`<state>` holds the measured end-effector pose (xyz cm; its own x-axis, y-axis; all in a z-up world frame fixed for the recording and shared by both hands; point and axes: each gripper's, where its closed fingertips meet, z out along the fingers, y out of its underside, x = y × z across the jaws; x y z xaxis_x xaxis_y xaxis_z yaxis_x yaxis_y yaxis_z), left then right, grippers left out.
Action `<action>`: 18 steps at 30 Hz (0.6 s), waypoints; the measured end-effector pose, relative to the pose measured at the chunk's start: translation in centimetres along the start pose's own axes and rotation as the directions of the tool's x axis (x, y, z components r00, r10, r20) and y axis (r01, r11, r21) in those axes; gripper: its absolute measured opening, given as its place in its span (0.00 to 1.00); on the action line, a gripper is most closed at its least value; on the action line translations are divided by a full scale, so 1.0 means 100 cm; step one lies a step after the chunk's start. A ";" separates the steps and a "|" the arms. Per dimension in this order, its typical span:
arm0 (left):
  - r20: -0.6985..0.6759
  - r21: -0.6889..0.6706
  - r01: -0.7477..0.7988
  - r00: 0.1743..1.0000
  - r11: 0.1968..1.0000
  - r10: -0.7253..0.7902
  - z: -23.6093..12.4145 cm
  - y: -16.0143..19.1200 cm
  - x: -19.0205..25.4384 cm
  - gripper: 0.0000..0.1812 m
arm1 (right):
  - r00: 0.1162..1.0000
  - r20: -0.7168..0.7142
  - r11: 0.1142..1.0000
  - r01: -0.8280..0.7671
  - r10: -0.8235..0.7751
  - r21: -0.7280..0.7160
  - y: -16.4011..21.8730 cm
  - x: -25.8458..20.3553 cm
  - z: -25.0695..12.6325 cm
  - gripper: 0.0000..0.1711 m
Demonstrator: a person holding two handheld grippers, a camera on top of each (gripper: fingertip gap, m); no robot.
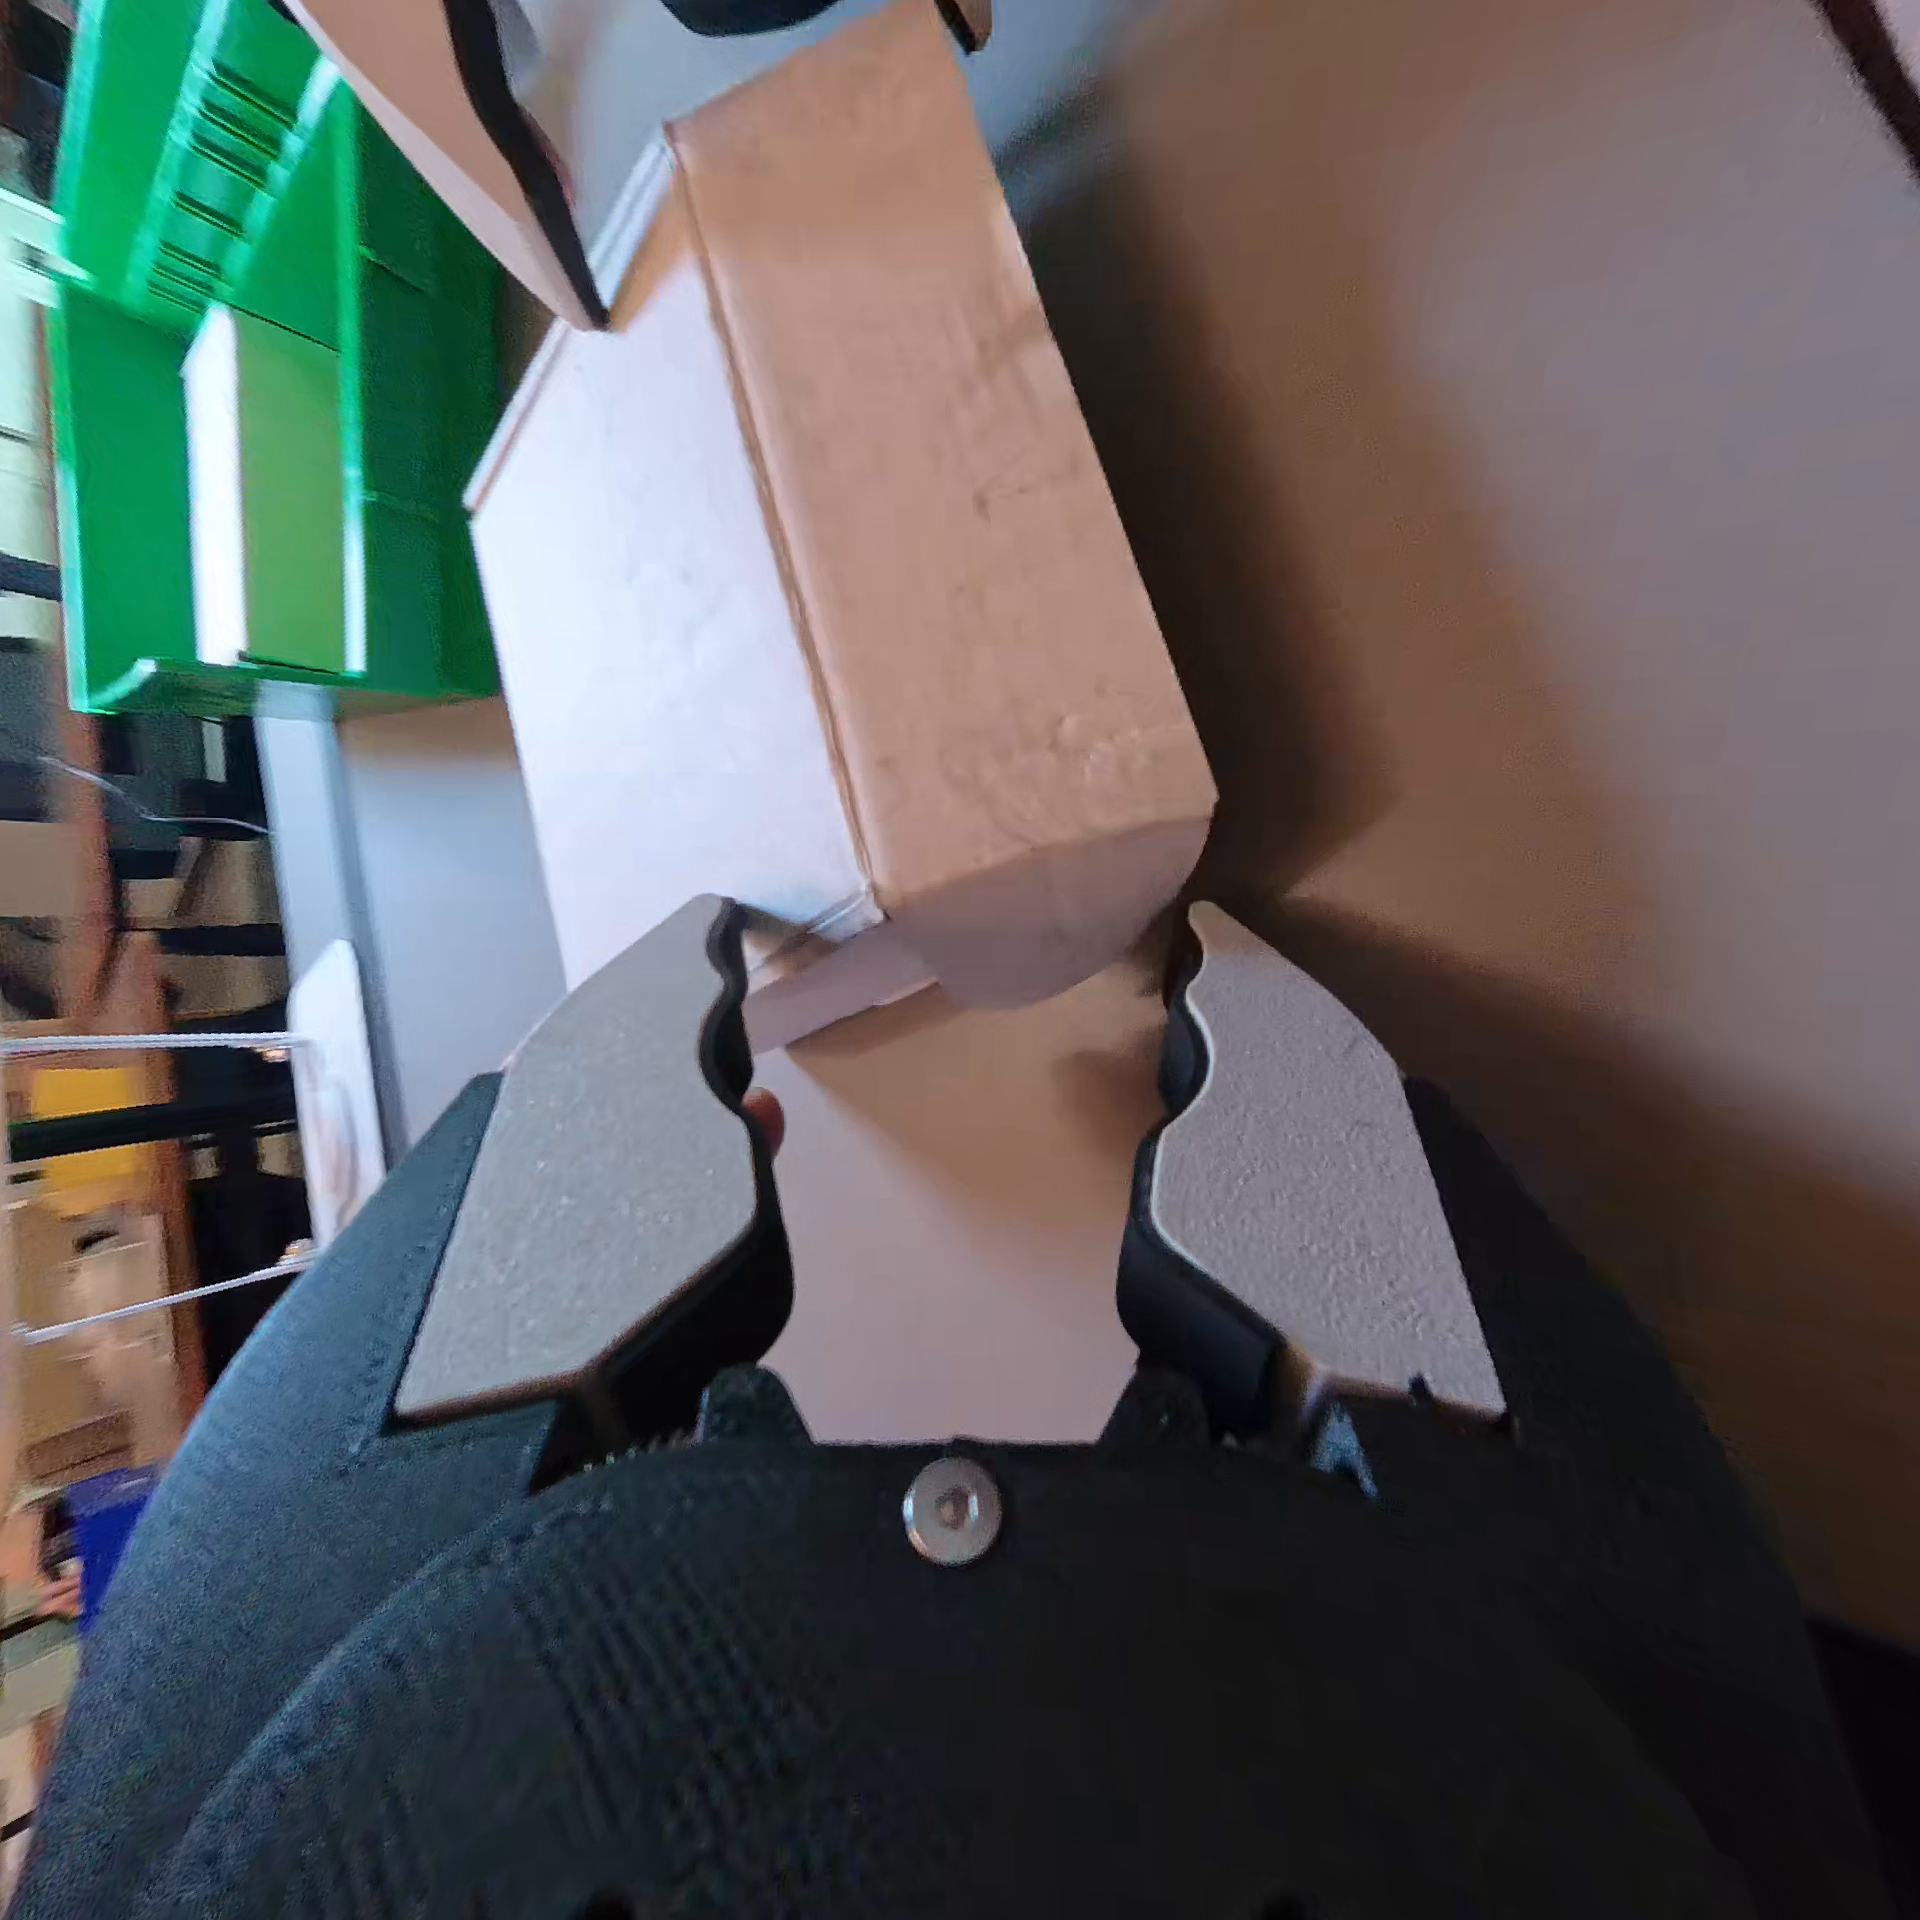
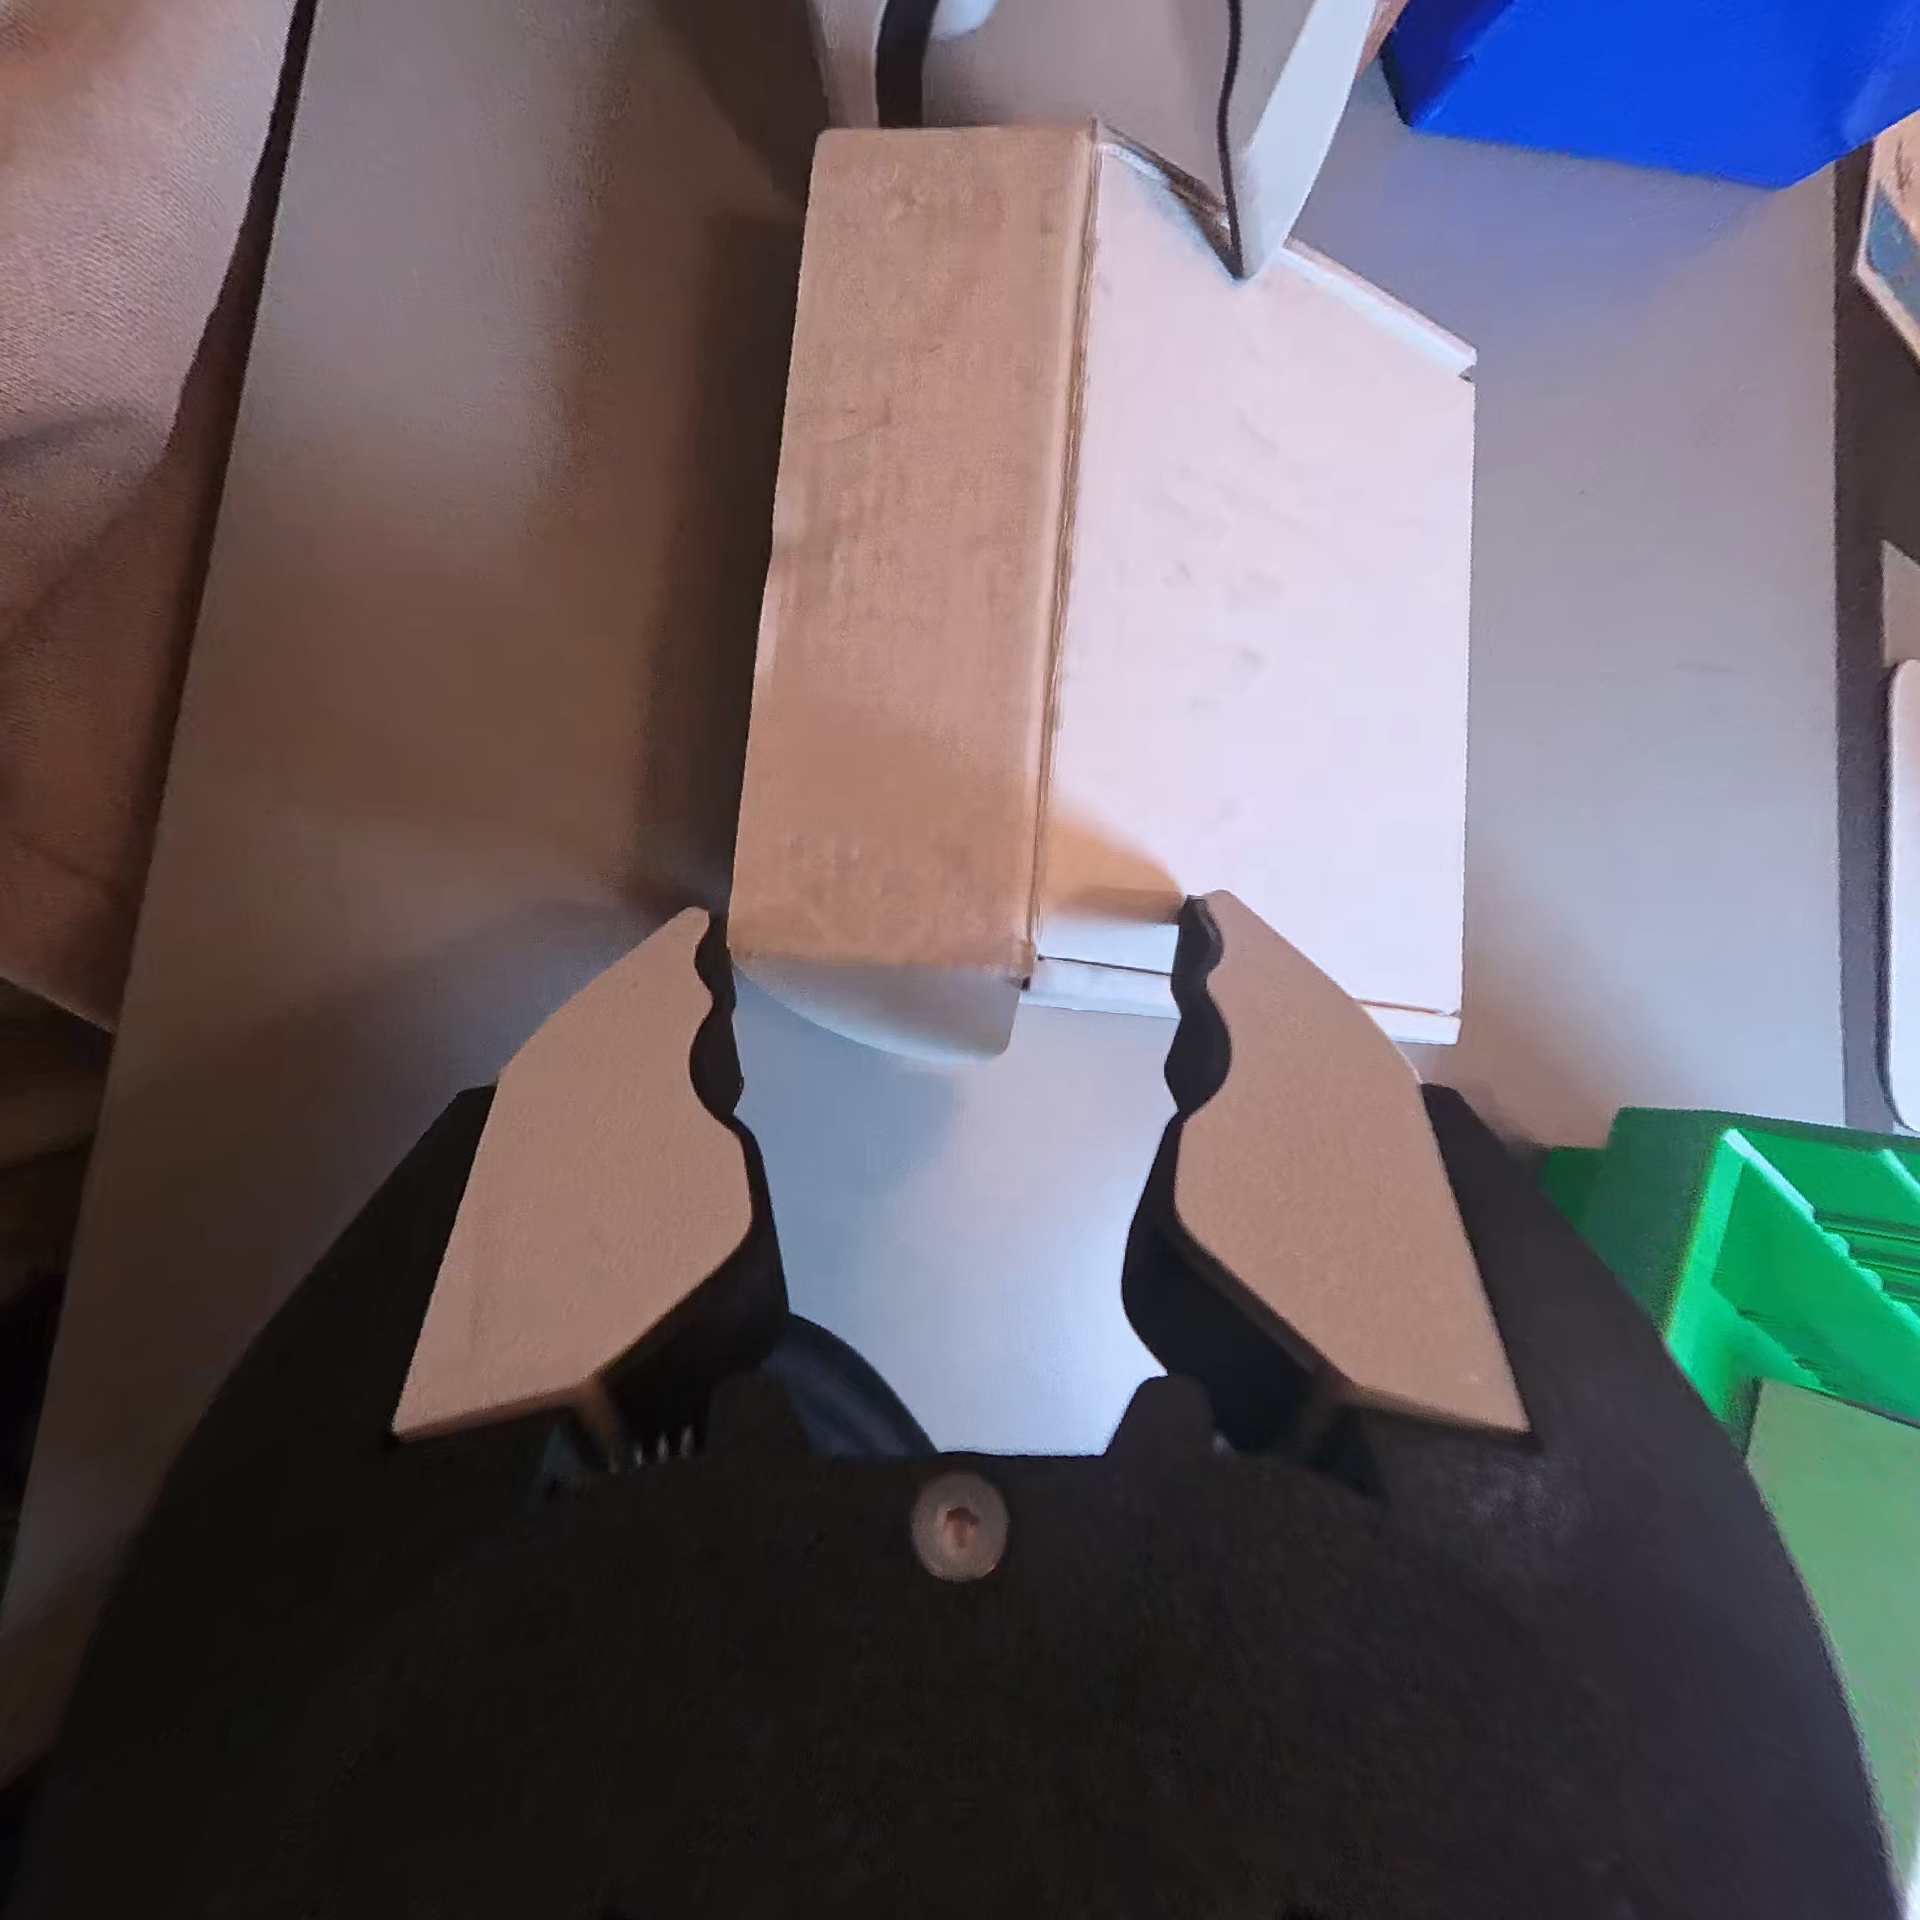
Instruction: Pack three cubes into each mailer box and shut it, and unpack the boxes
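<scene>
We see a closed white cardboard mailer box (image 1: 665,644) with a brown kraft side face, held up on edge over the pale grey tabletop (image 2: 1621,582). We have a gripper at each end of it. The left gripper (image 1: 961,920) meets the box's near end, its silver fingers with black wavy pads spread wide, tips at the two corners of that end. The right gripper (image 2: 951,920) does the same at the opposite end, its jaws likewise spread, tips touching the end flap and the white face. We cannot tell whether either grips firmly. Beyond the box we see a green plastic bin (image 1: 270,436), and a blue bin (image 2: 1662,73) lies past the far end.
</scene>
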<state>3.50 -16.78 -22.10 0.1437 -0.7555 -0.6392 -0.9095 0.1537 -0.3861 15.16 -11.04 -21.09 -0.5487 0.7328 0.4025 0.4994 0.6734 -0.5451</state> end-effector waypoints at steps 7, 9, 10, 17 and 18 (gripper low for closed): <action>0.023 0.037 -0.011 1.000 0.999 0.010 -0.002 0.004 -0.004 0.41 | 0.999 0.017 0.999 0.030 -0.030 -0.015 0.006 0.001 -0.006 0.47; 0.047 -0.017 -0.042 0.998 0.999 0.043 -0.005 0.018 -0.011 0.44 | 0.997 0.005 0.996 0.077 -0.077 -0.045 0.013 0.006 -0.011 0.47; 0.069 -0.038 -0.062 0.996 0.997 0.065 -0.007 0.025 -0.016 0.44 | 0.993 -0.016 0.990 0.116 -0.117 -0.074 0.018 0.011 -0.013 0.46; 0.144 -0.005 -0.202 0.969 0.979 0.201 0.011 0.014 -0.028 0.40 | 0.918 -0.081 0.917 0.376 -0.388 -0.132 0.015 0.025 0.011 0.45; 0.106 0.006 -0.197 0.975 0.980 0.195 0.012 0.011 -0.024 0.36 | 0.928 -0.061 0.926 0.358 -0.367 -0.116 0.011 0.024 0.012 0.46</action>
<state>2.66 -14.02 -21.79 0.0038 -0.6395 -0.7688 -0.9178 0.3030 -0.2565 13.59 -8.67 -21.66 -0.6514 0.4393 0.6186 0.3442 0.8977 -0.2751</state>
